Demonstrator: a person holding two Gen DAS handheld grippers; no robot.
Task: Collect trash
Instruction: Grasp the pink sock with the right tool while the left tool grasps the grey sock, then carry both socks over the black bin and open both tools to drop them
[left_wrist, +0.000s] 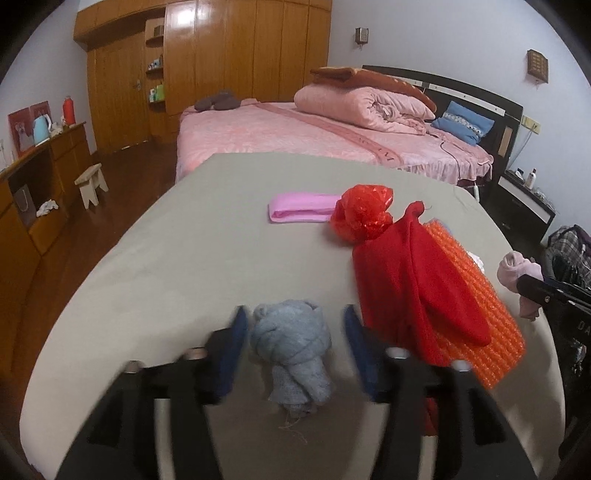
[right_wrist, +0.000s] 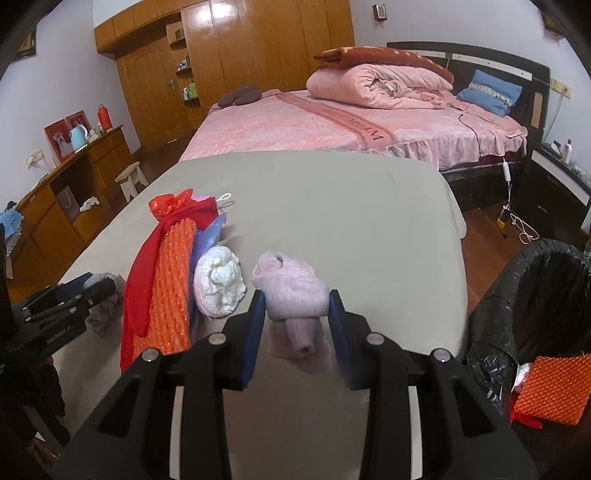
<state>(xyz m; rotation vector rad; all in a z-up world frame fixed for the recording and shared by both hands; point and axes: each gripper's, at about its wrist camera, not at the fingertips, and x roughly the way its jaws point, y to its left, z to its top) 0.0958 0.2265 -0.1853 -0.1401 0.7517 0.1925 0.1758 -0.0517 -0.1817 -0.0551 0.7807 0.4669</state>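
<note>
Trash scattered over a grey-covered table (left_wrist: 155, 266) in a bedroom, pink bed (left_wrist: 288, 136) beyond

Left gripper (left_wrist: 293, 343) released, blue pads either side of a grey rolled sock (left_wrist: 291, 354) lying on the table, gaps visible on both sides, nothing pinched

Right gripper (right_wrist: 297, 314) clenched on a pale pink rolled sock (right_wrist: 291, 291), pads pressing both flanks, loose end hanging below; whether lifted clear of the table or resting on it, hard to tell

Left on the table: red knit cloth (left_wrist: 413, 277) draped over orange bubble wrap (left_wrist: 476, 310), crumpled red plastic bag (left_wrist: 362, 214) touching the cloth's far end, pink folded sheet (left_wrist: 299, 208) just beside the bag, white crumpled wad (right_wrist: 219, 284) near the pink sock, bluish plastic (right_wrist: 208, 236) tucked under the orange wrap

Bin lined with a black bag (right_wrist: 532, 280) at the table's right edge, another orange bubble-wrap piece (right_wrist: 550, 387) already inside

Judged early: one piece binned, one sock in grip, grey sock not yet taken, the heap of red, orange, pink and white untouched
</note>
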